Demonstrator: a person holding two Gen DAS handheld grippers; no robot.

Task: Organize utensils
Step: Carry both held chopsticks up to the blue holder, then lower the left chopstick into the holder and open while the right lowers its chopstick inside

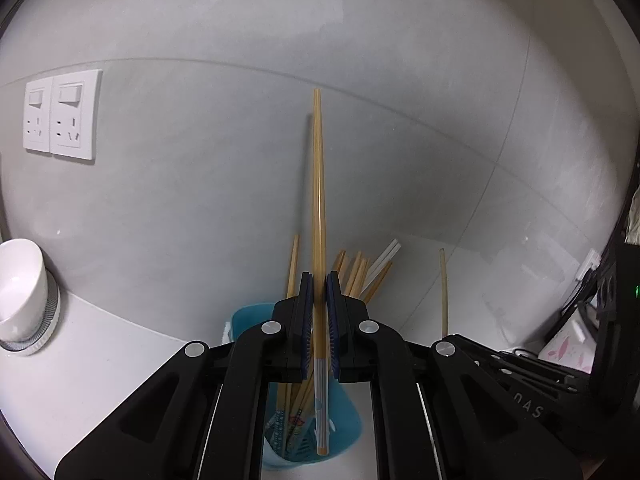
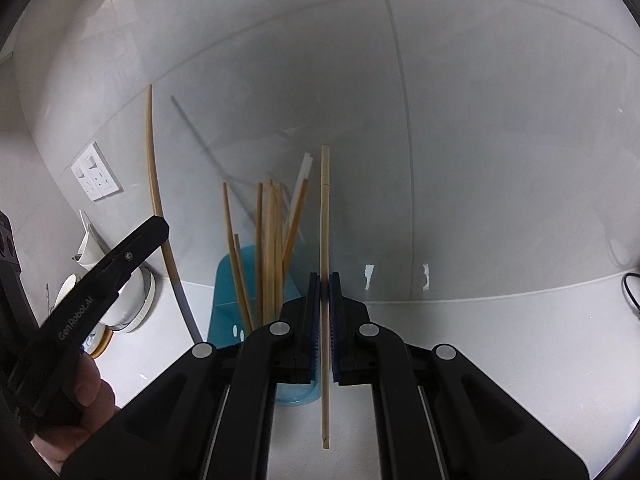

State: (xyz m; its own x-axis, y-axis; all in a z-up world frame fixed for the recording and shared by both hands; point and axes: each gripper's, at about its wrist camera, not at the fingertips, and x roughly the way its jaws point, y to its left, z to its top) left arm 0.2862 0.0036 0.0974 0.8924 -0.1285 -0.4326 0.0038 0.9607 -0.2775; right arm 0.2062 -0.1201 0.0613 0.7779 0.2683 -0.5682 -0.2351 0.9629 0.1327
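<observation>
right now the left gripper (image 1: 319, 280) is clamped on a tan chopstick (image 1: 318, 184), its jaws closed tight around the shaft. most of the stick runs up past the fingertips, and its striped grey end hangs below the pads, over the blue holder (image 1: 344, 432). that holder sits just under and behind the jaws, already stuffed with more chopsticks (image 1: 356, 276) fanning out to the right of the tips. a white bowl (image 1: 20, 288) stands well off to the left of the jaws, wall sockets (image 1: 60, 114) above it.

the right gripper (image 2: 324, 280) pinches a pale chopstick (image 2: 325, 216), jaws closed on it, the stick upright and passing between the pads with ends above and below. the blue holder sits just left of these jaws.
</observation>
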